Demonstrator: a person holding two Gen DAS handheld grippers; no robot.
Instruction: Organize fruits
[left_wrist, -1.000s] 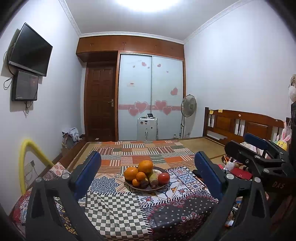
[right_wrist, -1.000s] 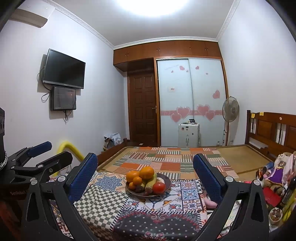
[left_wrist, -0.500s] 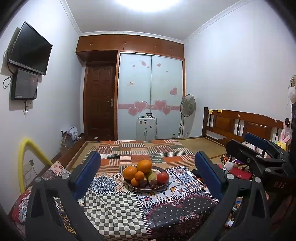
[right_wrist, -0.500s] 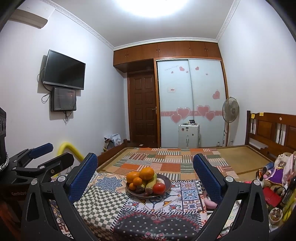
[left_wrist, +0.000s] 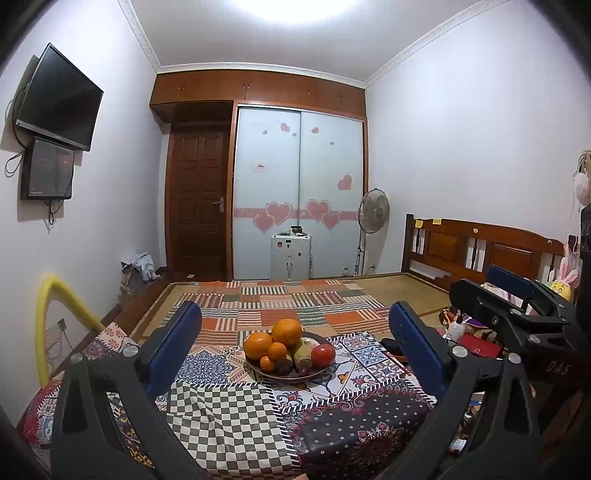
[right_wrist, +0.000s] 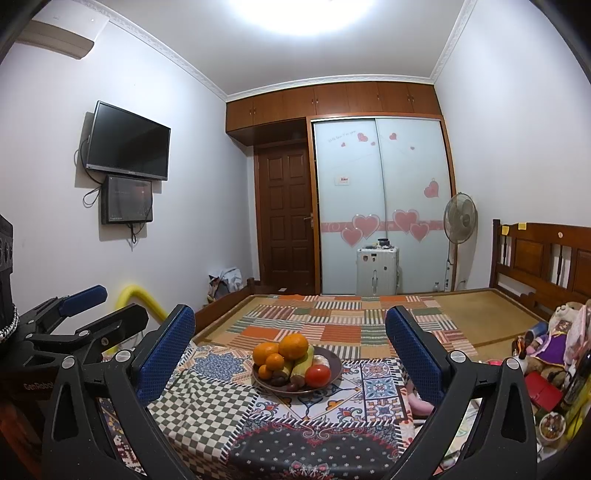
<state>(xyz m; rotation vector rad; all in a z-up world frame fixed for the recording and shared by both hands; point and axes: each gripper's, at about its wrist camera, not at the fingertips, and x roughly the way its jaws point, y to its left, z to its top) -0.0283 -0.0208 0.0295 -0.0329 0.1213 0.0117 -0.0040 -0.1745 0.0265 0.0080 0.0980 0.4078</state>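
Nearest the cameras, both tools are hanging back from the table (left_wrist: 229, 417), level and pointing forward. The left hand-held gripper (left_wrist: 295, 339) is standing wide open with nothing between its blue pads, and the right hand-held gripper (right_wrist: 290, 341) is gaping just as wide, also empty.

Beyond them, on the patchwork cloth, the plate (right_wrist: 334, 365) is carrying all the fruit in one heap: two big oranges (right_wrist: 293, 346), smaller ones, a red tomato (right_wrist: 317, 374), something yellow-green and a few dark pieces. No fruit is showing loose on the cloth.

Judging by this, the scene is fitting either a pile waiting to be sorted or a pile just gathered; nothing is settling which, so no particular reach is called for.
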